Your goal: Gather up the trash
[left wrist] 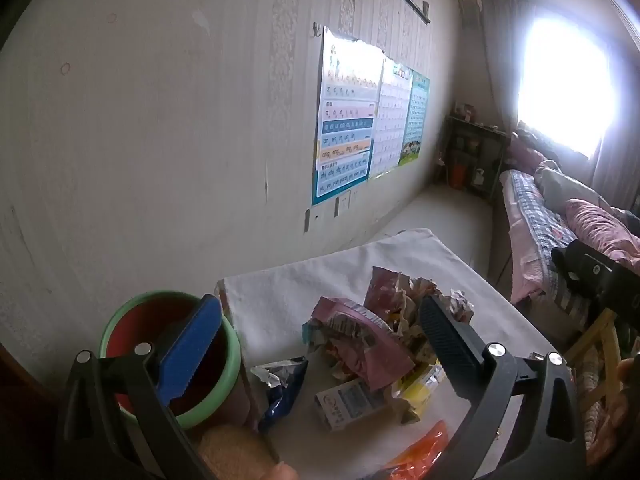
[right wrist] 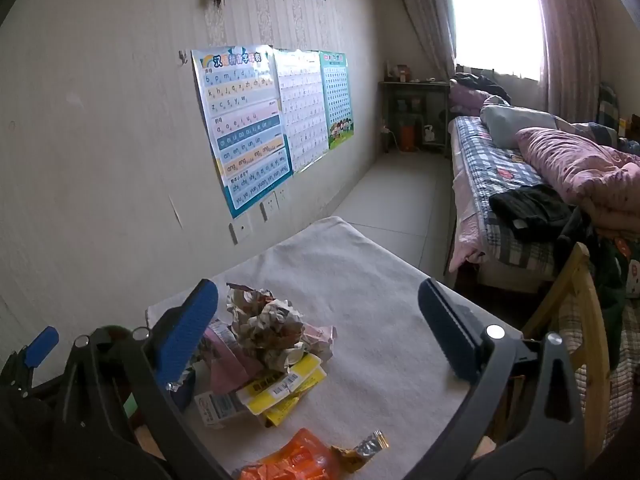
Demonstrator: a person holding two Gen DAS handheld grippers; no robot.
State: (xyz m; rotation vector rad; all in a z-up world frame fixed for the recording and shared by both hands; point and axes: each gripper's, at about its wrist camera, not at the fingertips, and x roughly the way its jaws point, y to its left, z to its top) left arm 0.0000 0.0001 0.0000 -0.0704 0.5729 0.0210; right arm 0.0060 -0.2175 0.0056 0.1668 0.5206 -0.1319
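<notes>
Left wrist view: the left gripper (left wrist: 320, 344) is held spread wide and empty above the trash pile (left wrist: 372, 332), which lies on the cloth-covered table (left wrist: 288, 280). The bin (left wrist: 224, 364), red inside with a green rim, stands just beside the table's left edge. In the right wrist view the right gripper (right wrist: 316, 328) is likewise spread and empty over the same pile (right wrist: 268, 344).

Risks, as judged: the wrappers are light and crumpled, so one could be pushed off the table edge rather than pinched; the loose cloth could be caught between the fingers and dragged; several pieces could be lifted together and one dropped short of the bin; the two grippers could collide, both being near the pile.

Counted: one bin; one orange wrapper (right wrist: 296, 460); one dark blue packet (left wrist: 280, 392); one pink bag (left wrist: 360, 336); one white carton (left wrist: 344, 400); yellow wrappers (right wrist: 280, 388), at least two; crumpled paper (right wrist: 268, 320), number not tellable.
</notes>
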